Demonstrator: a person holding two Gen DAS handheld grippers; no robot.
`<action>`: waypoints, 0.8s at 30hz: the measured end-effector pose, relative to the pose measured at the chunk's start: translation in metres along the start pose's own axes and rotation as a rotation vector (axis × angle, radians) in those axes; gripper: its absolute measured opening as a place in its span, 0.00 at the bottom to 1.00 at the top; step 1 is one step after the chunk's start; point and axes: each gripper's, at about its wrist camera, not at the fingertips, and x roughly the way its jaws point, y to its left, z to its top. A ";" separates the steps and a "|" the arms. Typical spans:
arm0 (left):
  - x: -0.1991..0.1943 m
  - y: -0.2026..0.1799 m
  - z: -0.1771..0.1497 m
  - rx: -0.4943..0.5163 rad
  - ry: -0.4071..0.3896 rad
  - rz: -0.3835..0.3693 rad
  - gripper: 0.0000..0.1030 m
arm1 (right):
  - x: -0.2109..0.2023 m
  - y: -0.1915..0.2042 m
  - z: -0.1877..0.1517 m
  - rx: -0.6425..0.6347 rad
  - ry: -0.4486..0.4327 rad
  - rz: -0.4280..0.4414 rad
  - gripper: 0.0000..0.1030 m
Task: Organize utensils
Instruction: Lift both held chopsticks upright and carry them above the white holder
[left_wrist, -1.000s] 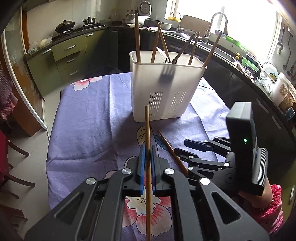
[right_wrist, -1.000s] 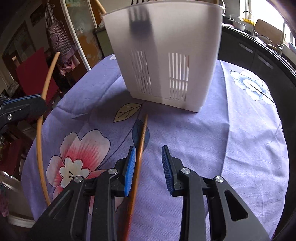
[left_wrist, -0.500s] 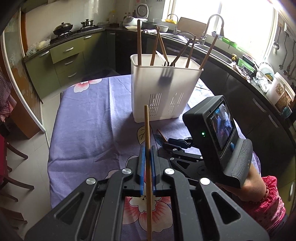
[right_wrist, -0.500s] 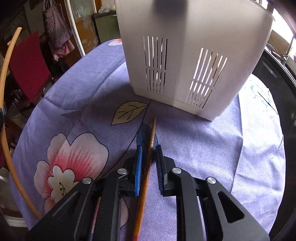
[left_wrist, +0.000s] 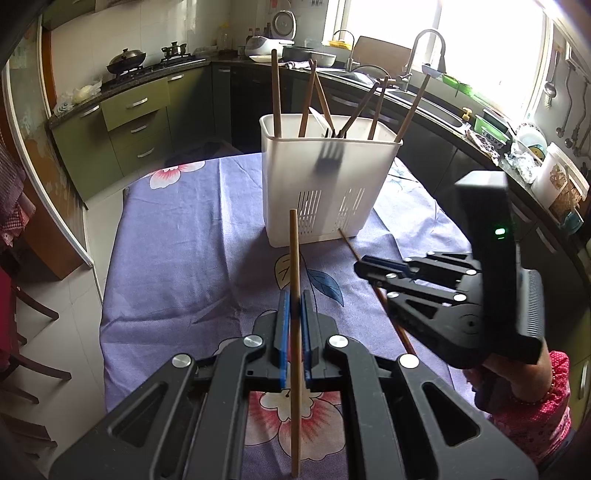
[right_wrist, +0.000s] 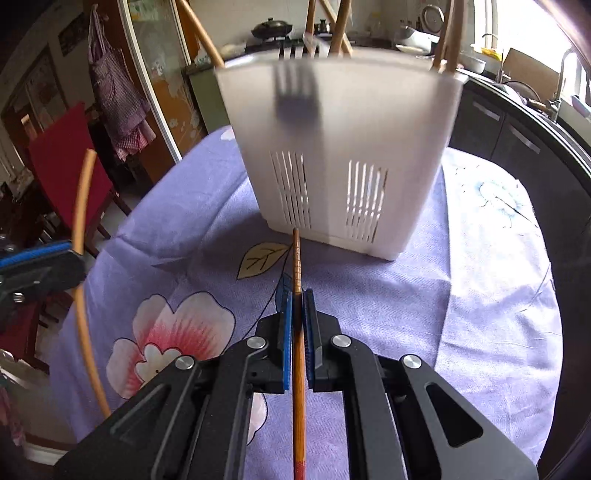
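We record the scene from left to right. At the left, the left claw is clamped on a plain wooden chopstick, which stands nearly upright between its blue pads. Against the view of a second ago, this claw and its chopstick are unchanged.

In the middle, at the far side of the worktop with its purple flowered cloth, stands the white utensil holder. Several wooden chopsticks already lean inside it, and the dark outline of a fork shows through its wall.

At the right we note the change. A second ago the right claw stood wide open around a reddish-brown chopstick lying flat on the cloth. Its jaws have just been closing, and they are now shut tight on that chopstick. In the right wrist view the chopstick points straight ahead, its tip just short of the holder's base. In the left wrist view the holder now sits lower than it did half a second ago, and the chopstick appears clear of the cloth, though we cannot confirm this fully.

Our judgement: both claws now carry one chopstick each, and nothing loose is visible on the cloth. What remains is to raise each one above the holder's rim and drop it in. The risk is a long chopstick pivoting in a narrow grip.
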 end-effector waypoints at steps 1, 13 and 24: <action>-0.002 -0.001 0.000 0.001 -0.004 0.000 0.06 | -0.014 -0.001 -0.001 0.005 -0.031 0.006 0.06; -0.032 -0.005 -0.003 0.010 -0.071 0.007 0.06 | -0.143 -0.010 -0.040 0.009 -0.297 -0.029 0.06; -0.055 -0.011 -0.010 0.030 -0.113 0.017 0.06 | -0.166 0.005 -0.059 0.002 -0.319 -0.027 0.06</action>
